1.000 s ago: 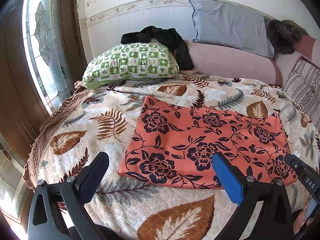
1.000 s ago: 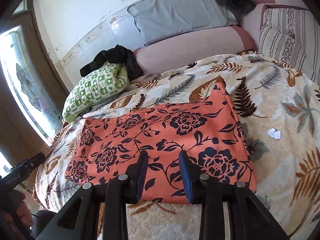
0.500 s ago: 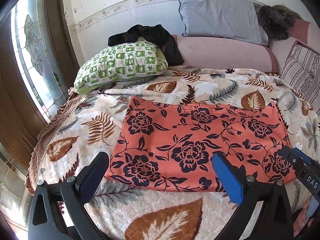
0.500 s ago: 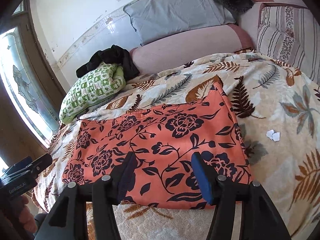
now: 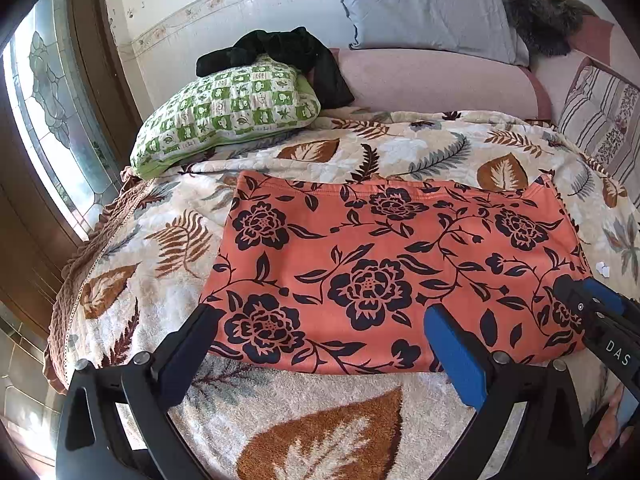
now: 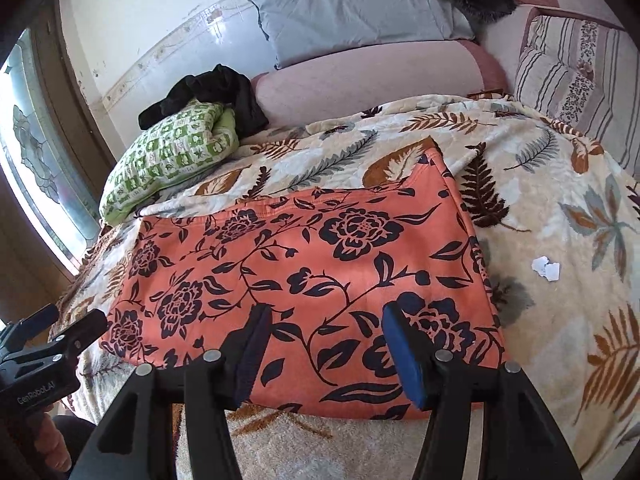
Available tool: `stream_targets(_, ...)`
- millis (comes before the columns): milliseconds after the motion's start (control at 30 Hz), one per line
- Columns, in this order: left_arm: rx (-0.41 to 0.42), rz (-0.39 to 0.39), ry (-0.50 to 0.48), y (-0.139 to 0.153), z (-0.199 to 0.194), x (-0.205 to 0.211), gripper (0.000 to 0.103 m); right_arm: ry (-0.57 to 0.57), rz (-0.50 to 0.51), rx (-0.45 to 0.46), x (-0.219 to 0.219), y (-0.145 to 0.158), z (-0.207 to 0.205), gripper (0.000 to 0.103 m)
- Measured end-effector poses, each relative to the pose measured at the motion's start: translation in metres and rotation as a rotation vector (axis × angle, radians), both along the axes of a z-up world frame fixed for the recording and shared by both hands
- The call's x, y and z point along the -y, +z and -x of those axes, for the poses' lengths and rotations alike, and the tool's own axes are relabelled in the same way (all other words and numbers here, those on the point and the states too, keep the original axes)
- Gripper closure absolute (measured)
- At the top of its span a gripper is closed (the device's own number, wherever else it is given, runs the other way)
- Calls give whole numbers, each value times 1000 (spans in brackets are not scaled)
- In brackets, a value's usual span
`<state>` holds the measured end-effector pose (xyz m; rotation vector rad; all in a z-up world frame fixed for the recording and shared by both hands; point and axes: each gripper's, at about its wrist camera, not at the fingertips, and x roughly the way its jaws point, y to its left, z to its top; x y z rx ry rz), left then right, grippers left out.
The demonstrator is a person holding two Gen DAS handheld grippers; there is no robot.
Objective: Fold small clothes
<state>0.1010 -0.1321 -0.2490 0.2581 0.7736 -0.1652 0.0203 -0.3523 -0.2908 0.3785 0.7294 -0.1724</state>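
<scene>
An orange garment with black flowers (image 5: 384, 276) lies flat, folded into a wide rectangle, on the leaf-patterned blanket; it also shows in the right wrist view (image 6: 304, 288). My left gripper (image 5: 320, 332) is open and empty, just above the garment's near left edge. My right gripper (image 6: 324, 324) is open and empty over the garment's near right part; it shows at the right edge of the left wrist view (image 5: 600, 320). The left gripper shows at the left edge of the right wrist view (image 6: 52, 340).
A green checked pillow (image 5: 228, 112) with a black cloth (image 5: 280, 48) on it lies at the back left. A grey pillow (image 5: 428, 4) and pink bolster (image 5: 432, 80) lie at the back. A striped cushion (image 6: 568, 76) is at right. White scraps (image 6: 546, 268) lie right of the garment.
Both grippers moved closer over the garment's near edge. The right gripper's jaws opened from nearly shut to wide. The garment has not moved.
</scene>
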Motion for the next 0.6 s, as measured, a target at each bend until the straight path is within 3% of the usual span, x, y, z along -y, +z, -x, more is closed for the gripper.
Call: stream_targets(600,-12,-50,5,-7,-10,15,1,-58,99,-62,4,-5,-8,41)
